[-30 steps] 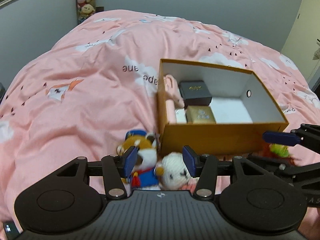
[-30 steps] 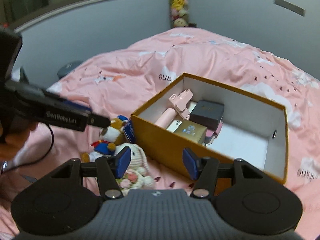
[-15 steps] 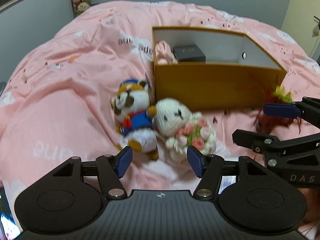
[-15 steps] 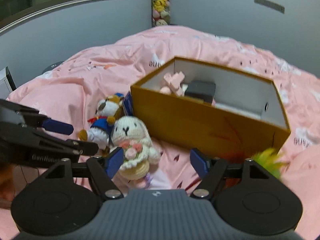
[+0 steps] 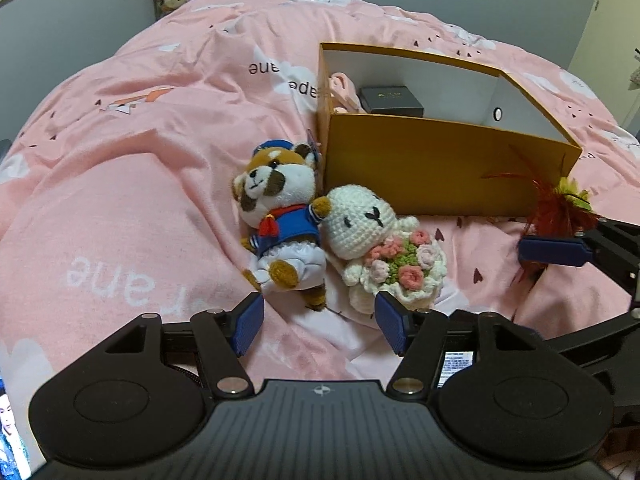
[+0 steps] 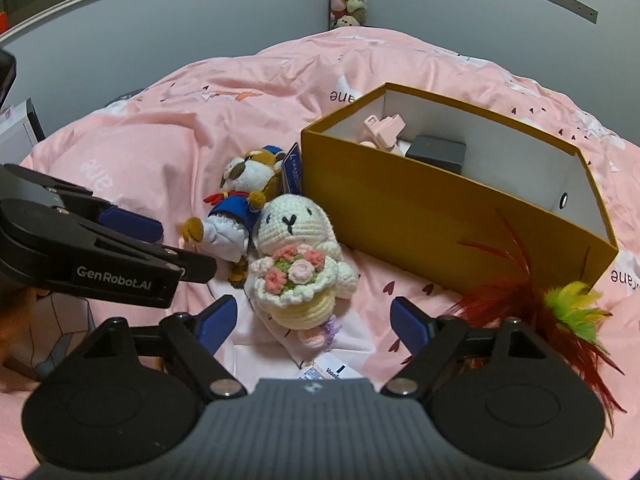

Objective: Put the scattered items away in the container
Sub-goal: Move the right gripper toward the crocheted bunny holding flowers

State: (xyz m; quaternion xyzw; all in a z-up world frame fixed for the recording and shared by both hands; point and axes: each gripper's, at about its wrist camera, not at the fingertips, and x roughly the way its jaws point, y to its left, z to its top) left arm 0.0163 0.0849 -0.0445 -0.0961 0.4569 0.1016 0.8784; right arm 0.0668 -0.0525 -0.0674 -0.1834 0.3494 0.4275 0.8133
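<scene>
Likely light and squashy, the crochet bunny (image 6: pixel 298 264) suits a grip across its firm round head, we judge; right gripper (image 6: pixel 314 322) jaws opening wide, empty, left gripper (image 5: pixel 320 328) likewise.

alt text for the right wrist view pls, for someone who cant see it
The open right gripper, jaws still widening, frames a crocheted bunny holding flowers on a pink bedspread. A sailor plush lies against it, beside a yellow box; a feather toy lies right, the left gripper left.

Box (image 5: pixel 440 168) wall hiding its contents
</scene>
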